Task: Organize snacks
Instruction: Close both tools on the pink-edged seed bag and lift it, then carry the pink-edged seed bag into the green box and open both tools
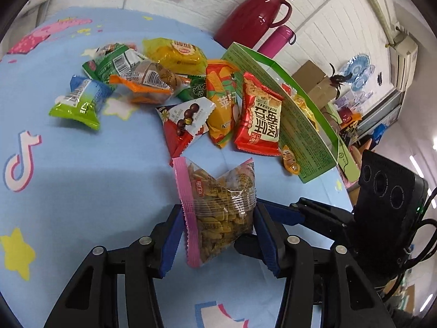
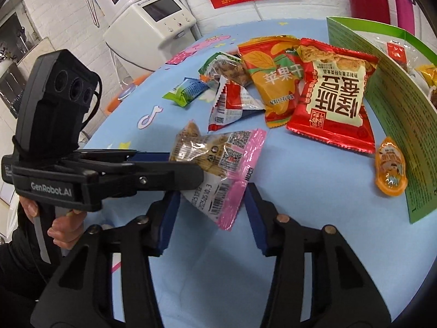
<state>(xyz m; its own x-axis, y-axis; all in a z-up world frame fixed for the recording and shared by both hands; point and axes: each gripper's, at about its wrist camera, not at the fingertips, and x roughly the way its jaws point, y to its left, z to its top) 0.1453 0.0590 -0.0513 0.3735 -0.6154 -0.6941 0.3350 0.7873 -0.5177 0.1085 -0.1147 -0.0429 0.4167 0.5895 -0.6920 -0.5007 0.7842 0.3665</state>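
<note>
A clear seed packet (image 1: 218,205) with pink sealed edges hangs above the blue tablecloth (image 1: 82,177), and my left gripper (image 1: 218,232) is shut on it. The right wrist view shows that left gripper (image 2: 195,169) reaching in from the left and clamping the same packet (image 2: 218,169). My right gripper (image 2: 211,216) is open, its blue pads on either side of the packet's lower pink edge. Beyond lie the loose snacks, among them a red packet (image 1: 259,120) (image 2: 336,101) and a small orange packet (image 1: 291,161) (image 2: 390,169). Both sit beside an open green box (image 1: 295,114) (image 2: 390,104) with several snacks inside.
More packets are piled at the middle of the table, with a green-and-blue one (image 1: 79,101) apart on the left. A dark red jug (image 1: 254,19) and a pink bottle (image 1: 278,38) stand behind the box. A white appliance (image 2: 153,19) is past the table's far left edge. A hand (image 2: 65,224) holds the left gripper's handle.
</note>
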